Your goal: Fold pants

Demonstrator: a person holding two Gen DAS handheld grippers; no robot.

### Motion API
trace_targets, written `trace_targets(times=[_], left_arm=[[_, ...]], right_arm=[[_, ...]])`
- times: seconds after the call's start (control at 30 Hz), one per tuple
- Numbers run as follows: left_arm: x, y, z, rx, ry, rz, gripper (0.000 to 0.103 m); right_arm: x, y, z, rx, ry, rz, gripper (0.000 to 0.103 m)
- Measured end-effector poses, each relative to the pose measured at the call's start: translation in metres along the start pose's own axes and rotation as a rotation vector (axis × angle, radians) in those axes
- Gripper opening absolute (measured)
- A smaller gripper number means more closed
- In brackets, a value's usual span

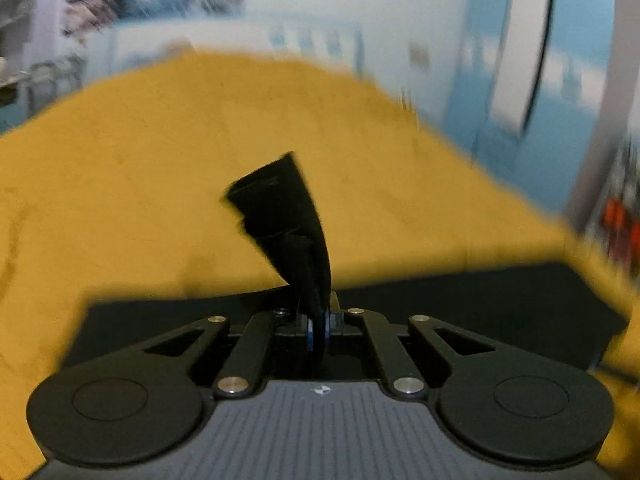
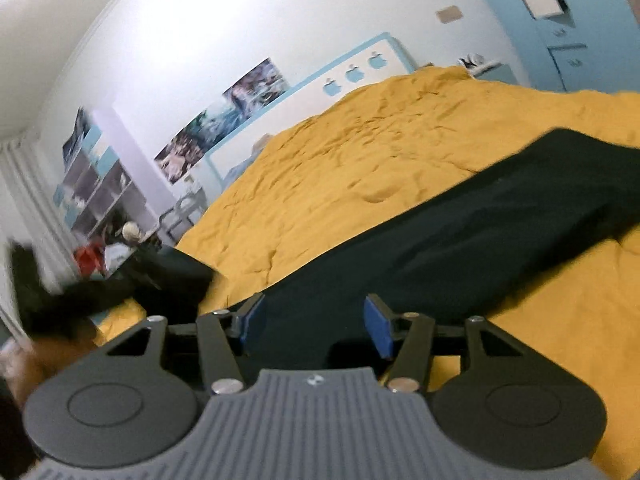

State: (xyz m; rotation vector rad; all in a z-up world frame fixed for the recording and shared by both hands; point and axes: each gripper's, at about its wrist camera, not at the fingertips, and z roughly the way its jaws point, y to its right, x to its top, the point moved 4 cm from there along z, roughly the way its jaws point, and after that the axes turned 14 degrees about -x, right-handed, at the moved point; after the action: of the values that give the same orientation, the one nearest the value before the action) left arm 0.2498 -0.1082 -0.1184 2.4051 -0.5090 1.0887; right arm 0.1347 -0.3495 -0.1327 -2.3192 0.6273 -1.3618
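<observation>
The black pants [image 2: 500, 220] lie stretched in a long band across a yellow bed cover [image 2: 360, 140]. My right gripper [image 2: 316, 324] hovers over their near part, open, its blue pads [image 2: 378, 324] standing apart with dark cloth below them. My left gripper [image 1: 318, 320] is shut on a corner of the pants [image 1: 280, 208], which sticks up as a black flap from between the pads. More of the black cloth [image 1: 480, 300] spreads beneath it. In the right wrist view, a blurred dark shape at far left [image 2: 40, 292] lifts the pants' end.
The yellow bed cover [image 1: 140, 160] fills most of both views. Behind the bed stand a white and blue headboard [image 2: 360, 68], posters on the wall [image 2: 224, 120] and open shelves [image 2: 96, 188] at left. A blue cabinet [image 2: 560, 40] stands at the far right.
</observation>
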Motion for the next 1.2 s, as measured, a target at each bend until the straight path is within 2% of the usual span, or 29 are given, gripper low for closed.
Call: trace_targets(times=[0.07, 0.17, 0.23, 0.3, 0.33, 0.4, 0.53, 0.6, 0.67, 0.8, 0.9, 0.97, 1.03, 1.07, 1.1, 1.13, 1.17, 1.2], left_arm=[[-0.025, 0.017, 0.024, 0.037, -0.101, 0.049, 0.013], [-0.039, 0.032, 0.025, 0.074, -0.119, 0.136, 0.023], [-0.036, 0.035, 0.012, -0.002, -0.15, 0.132, 0.042], [-0.029, 0.033, -0.012, -0.122, -0.137, 0.103, 0.045], [-0.026, 0.024, -0.029, -0.138, -0.108, 0.079, 0.049], [-0.025, -0.001, -0.061, -0.12, -0.041, 0.005, 0.059], [-0.025, -0.077, -0.108, -0.024, 0.08, -0.245, 0.062], [-0.031, -0.116, -0.118, 0.055, 0.095, -0.363, 0.062], [-0.038, -0.149, -0.121, 0.133, 0.086, -0.47, 0.061], [-0.045, -0.173, -0.112, 0.106, 0.091, -0.574, 0.061], [-0.048, -0.17, -0.099, 0.094, 0.07, -0.583, 0.061], [-0.047, -0.169, -0.087, 0.094, 0.055, -0.582, 0.061], [-0.052, -0.169, -0.083, 0.092, 0.045, -0.591, 0.061], [-0.054, -0.172, -0.085, 0.088, 0.043, -0.595, 0.061], [-0.053, -0.171, -0.082, 0.072, 0.04, -0.6, 0.054], [-0.054, -0.17, -0.084, 0.054, 0.042, -0.603, 0.038], [-0.053, -0.168, -0.086, 0.046, 0.044, -0.602, 0.035], [-0.053, -0.168, -0.088, 0.053, 0.048, -0.596, 0.025]], right_arm=[[0.002, 0.003, -0.003, 0.005, -0.001, 0.008, 0.052], [0.0, -0.005, -0.002, 0.021, -0.01, -0.018, 0.053], [0.0, -0.012, 0.001, 0.034, -0.023, -0.047, 0.054], [0.0, -0.019, 0.007, 0.043, -0.035, -0.065, 0.054], [0.0, -0.024, 0.012, 0.051, -0.045, -0.071, 0.054], [0.001, -0.035, 0.021, 0.057, -0.07, -0.089, 0.054], [-0.007, -0.067, 0.043, 0.051, -0.159, -0.172, 0.054], [-0.013, -0.084, 0.056, 0.035, -0.217, -0.22, 0.054], [-0.017, -0.097, 0.071, -0.029, -0.254, -0.255, 0.054], [-0.018, -0.105, 0.105, -0.106, -0.269, -0.26, 0.061], [-0.021, -0.108, 0.134, -0.107, -0.362, -0.24, 0.062], [-0.025, -0.117, 0.143, -0.123, -0.363, -0.295, 0.062], [-0.027, -0.126, 0.149, -0.145, -0.353, -0.36, 0.044], [-0.028, -0.129, 0.152, -0.141, -0.36, -0.38, 0.015], [-0.027, -0.131, 0.154, -0.117, -0.374, -0.384, 0.005], [-0.026, -0.131, 0.154, -0.111, -0.374, -0.388, 0.004], [-0.022, -0.13, 0.153, -0.098, -0.367, -0.389, 0.003], [-0.016, -0.129, 0.151, -0.087, -0.357, -0.38, 0.002]])
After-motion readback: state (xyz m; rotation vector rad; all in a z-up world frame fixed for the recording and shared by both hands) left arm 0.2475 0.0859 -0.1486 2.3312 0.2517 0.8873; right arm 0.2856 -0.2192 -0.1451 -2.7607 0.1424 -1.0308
